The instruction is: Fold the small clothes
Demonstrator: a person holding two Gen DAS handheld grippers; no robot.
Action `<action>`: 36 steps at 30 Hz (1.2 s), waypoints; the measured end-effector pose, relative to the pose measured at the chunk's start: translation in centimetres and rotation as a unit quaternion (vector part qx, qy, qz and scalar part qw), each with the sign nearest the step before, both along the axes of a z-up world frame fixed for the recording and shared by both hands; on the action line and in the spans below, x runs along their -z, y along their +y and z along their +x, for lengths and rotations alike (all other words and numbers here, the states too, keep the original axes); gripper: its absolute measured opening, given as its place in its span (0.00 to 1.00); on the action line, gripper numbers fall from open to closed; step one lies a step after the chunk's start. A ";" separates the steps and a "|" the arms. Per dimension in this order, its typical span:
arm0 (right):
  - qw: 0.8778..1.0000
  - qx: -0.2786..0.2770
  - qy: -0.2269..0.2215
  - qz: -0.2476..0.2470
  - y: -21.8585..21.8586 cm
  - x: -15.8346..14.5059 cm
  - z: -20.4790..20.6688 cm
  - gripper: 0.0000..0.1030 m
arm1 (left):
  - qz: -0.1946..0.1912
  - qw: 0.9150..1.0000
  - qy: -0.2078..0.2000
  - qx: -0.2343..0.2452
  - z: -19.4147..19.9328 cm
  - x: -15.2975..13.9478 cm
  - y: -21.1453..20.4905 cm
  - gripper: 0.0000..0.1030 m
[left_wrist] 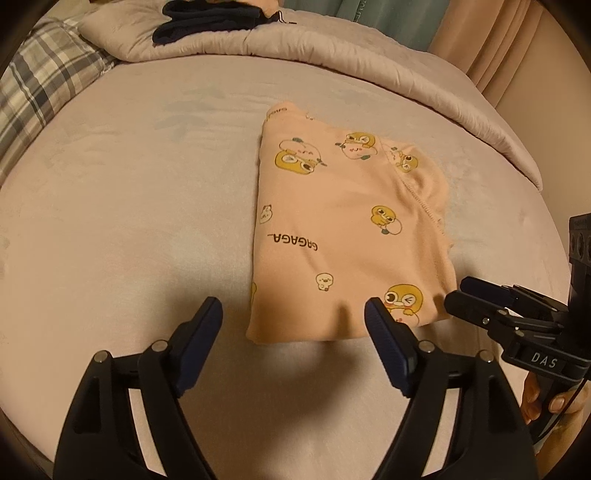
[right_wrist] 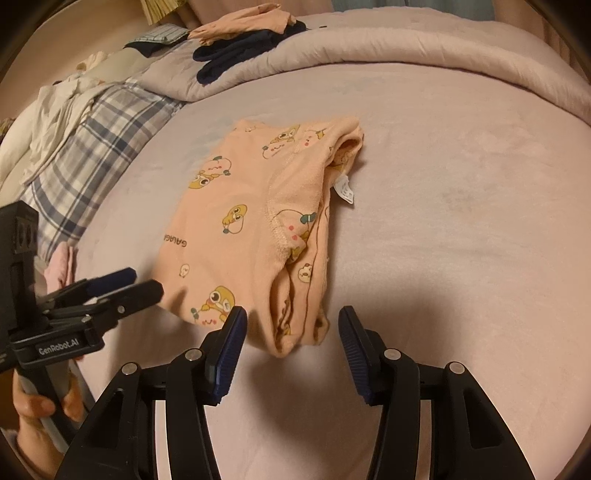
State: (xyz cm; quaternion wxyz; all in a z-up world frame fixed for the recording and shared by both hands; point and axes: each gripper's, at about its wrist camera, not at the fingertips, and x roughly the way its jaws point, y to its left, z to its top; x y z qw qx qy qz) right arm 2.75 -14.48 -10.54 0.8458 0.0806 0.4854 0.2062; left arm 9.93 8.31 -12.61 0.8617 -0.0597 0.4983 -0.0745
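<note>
A folded peach garment with yellow duck prints lies flat on the pale pink bed sheet. In the right wrist view the same garment shows its hem seam and a white label. My left gripper hovers open at its near edge, its right finger over the cloth's near corner, and grips nothing. My right gripper is open too. The garment's near folded end lies between its fingers, and the pads stand clear of it. Each gripper shows in the other's view: the right gripper and the left gripper, each held by a hand.
A rolled duvet runs along the far side of the bed, with dark navy clothes and a peach piece on it. A plaid pillow and white cloth lie at the left. Curtains hang at the back right.
</note>
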 end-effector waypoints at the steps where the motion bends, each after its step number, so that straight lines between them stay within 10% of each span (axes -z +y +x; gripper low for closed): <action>1: 1.000 0.000 -0.002 -0.003 0.0 -0.1 -0.1 0.51 | 0.004 1.000 -0.002 -0.001 -0.1 -0.2 -0.1 0.80; 13: 0.999 0.004 -0.037 -0.005 0.0 -2.2 -1.3 0.71 | 0.016 0.999 -0.018 -0.028 -1.6 -2.9 0.2 0.99; 16: 0.999 0.004 -0.049 0.000 0.0 -2.8 -1.7 0.89 | 0.013 0.999 -0.025 -0.026 -2.0 -3.6 0.0 0.99; 36: 0.995 -0.001 -0.101 -0.022 0.5 -6.3 -3.3 0.99 | 0.056 0.998 -0.026 -0.022 -3.9 -6.8 -0.8 0.99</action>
